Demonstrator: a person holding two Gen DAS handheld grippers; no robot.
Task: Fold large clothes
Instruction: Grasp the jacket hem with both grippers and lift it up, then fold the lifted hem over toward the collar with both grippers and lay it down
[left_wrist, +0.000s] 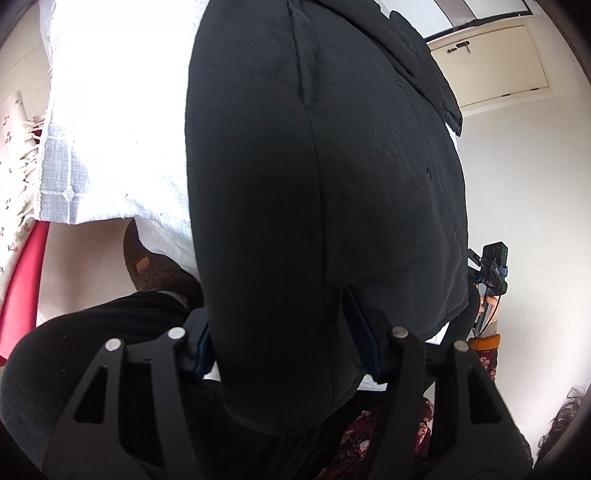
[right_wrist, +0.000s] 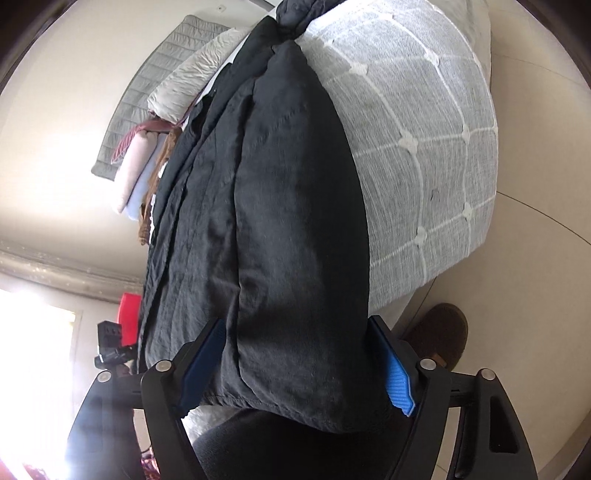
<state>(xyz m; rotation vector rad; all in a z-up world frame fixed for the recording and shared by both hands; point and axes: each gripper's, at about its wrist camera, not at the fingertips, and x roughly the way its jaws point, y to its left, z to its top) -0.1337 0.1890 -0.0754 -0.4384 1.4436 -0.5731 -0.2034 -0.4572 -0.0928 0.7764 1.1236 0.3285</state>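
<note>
A large black padded jacket (left_wrist: 314, 184) lies on a bed with a white and grey grid-pattern cover (left_wrist: 110, 110). My left gripper (left_wrist: 284, 332) has a thick fold of the jacket's edge between its blue-padded fingers (left_wrist: 364, 343). In the right wrist view the same jacket (right_wrist: 277, 240) stretches along the bed cover (right_wrist: 424, 147). My right gripper (right_wrist: 295, 354) holds another thick fold of its near edge between its blue pads (right_wrist: 397, 384). Both sets of jaws stand wide around the bulky fabric.
Folded clothes (right_wrist: 140, 177) and a pale pillow (right_wrist: 192, 77) sit at the bed's far end. A brown slipper (right_wrist: 439, 332) is on the beige floor beside the bed; it also shows in the left wrist view (left_wrist: 147, 258). A red object (right_wrist: 129, 308) stands by the bright window.
</note>
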